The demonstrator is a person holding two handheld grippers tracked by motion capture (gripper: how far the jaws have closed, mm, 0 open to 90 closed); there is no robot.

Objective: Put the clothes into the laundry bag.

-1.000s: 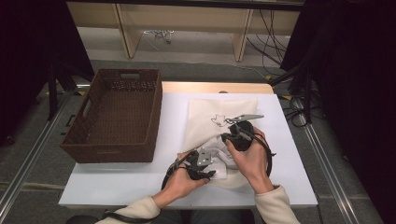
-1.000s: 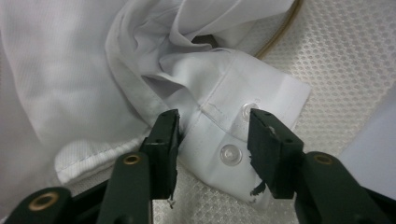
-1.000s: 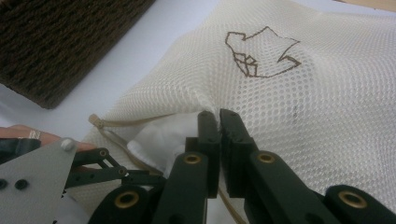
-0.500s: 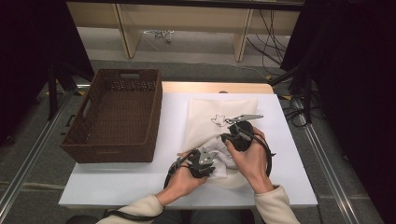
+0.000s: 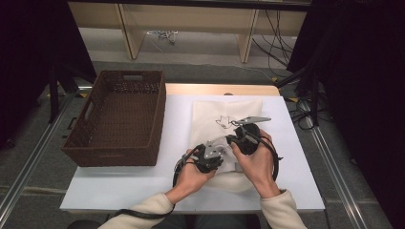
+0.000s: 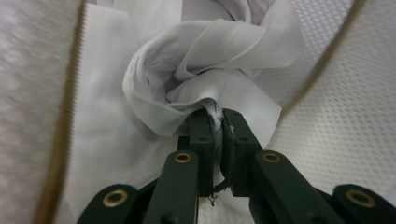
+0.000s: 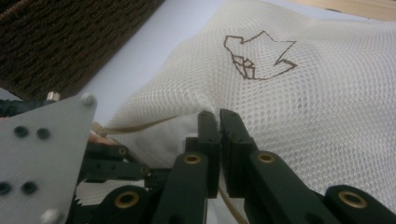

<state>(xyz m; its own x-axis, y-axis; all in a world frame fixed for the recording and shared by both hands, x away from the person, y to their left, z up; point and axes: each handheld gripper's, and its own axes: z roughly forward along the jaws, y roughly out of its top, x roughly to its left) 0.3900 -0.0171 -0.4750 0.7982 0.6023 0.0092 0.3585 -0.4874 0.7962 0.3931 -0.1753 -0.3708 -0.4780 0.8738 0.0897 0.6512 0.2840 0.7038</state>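
Note:
A cream mesh bag (image 5: 224,112) with a brown line drawing lies on the white table. My right gripper (image 7: 218,114) is shut on the bag's (image 7: 303,93) near edge and holds the mouth up; it sits at the bag's front in the high view (image 5: 239,138). My left gripper (image 6: 215,116) reaches inside the mouth, mesh (image 6: 336,116) on both sides of it. Its jaws have just been closing, and a fold of bunched white cloth (image 6: 205,60) is now pinched between the pads. From above, the left gripper (image 5: 217,151) is close beside the right one.
A dark wicker basket (image 5: 119,114) stands on the table's left half, its inside bare. Bare white tabletop (image 5: 119,186) lies in front of the basket and to the right of the bag. The floor behind the table has cables on it.
My left hand has edged forward toward the bag's mouth, closer to the right gripper, and its jaws have closed. The right hand has stayed where it was.

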